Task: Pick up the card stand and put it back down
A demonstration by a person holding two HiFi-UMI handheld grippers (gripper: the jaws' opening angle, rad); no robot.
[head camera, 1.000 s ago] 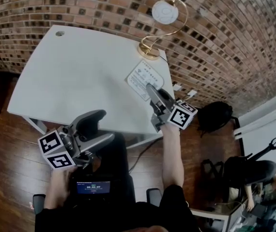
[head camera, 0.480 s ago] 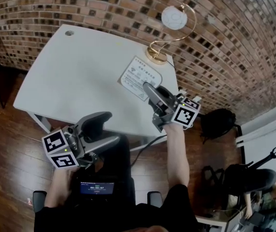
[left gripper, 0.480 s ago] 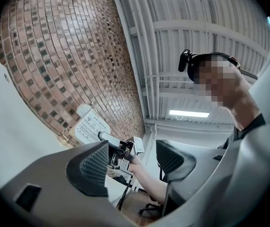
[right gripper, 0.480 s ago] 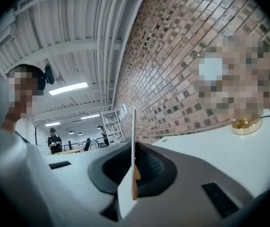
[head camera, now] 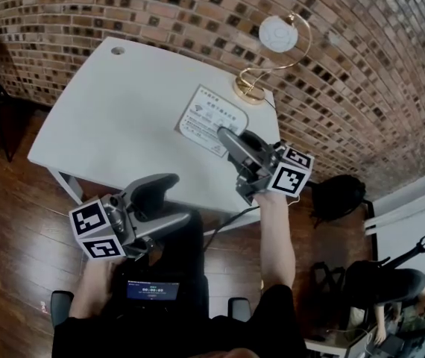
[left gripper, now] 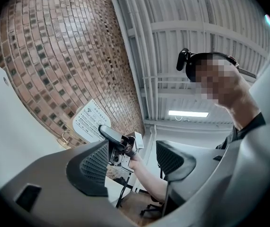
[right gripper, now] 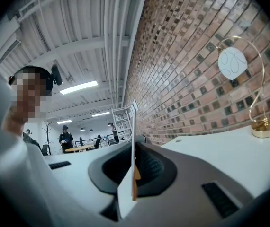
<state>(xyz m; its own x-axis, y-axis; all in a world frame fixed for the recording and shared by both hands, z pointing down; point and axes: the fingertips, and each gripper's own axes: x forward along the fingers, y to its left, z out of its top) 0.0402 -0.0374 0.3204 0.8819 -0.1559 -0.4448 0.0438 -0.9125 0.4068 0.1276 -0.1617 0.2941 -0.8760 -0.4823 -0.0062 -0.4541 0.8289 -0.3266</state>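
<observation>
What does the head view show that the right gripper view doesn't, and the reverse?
Head view only: the white printed card stand's printed face, and the open, empty left claw. Right gripper view only: that card edge-on, the right claw shut on its edge, people far behind. Both: the white table, the gold hoop lamp with a white disc, the brick wall.

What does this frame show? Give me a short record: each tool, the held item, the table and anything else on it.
Right tool: shut on the white printed card stand, gripping its near edge
Card stand: tilted, appears raised off the table; contact cannot be confirmed
Left tool: open, empty, held in front of the table's near edge
Surface: white rectangular table
Other item: gold loop lamp with a white round disc, at the far corner by the brick wall
</observation>
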